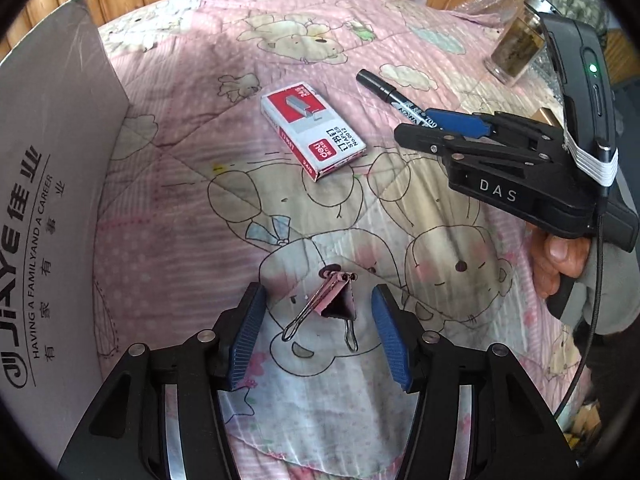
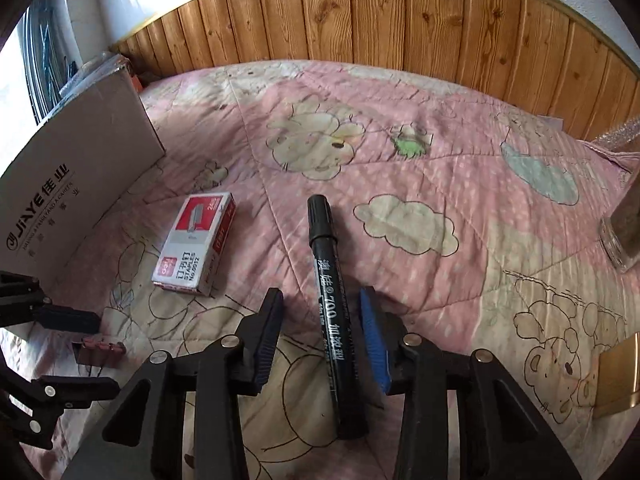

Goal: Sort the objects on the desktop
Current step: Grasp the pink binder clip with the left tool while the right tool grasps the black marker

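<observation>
Both grippers spread wide over the pink quilt (image 2: 460, 152).
The marker (image 2: 332, 280) lies lengthwise between the right gripper (image 2: 320, 344) fingers, cap pointing away; the binder clip (image 1: 332, 300) sits between the left gripper (image 1: 316, 336) fingers.

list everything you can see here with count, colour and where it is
binder clip: 1, pink with metal handles, on the quilt between the left gripper's fingers
staple box: 1, red and white, middle of the quilt
marker pen: 1, black with white print, lying between the right gripper's fingers
cardboard box: 1, grey-brown with printed logo, standing at the left edge
glass jar: 1, clear with brownish contents, far right
quilt: 1, pink with cartoon bears, covering the surface
wood panelling: brown, behind the quilt
left gripper: 1, black with blue pads, open around the clip
right gripper: 1, black with blue pads, open around the pen
</observation>
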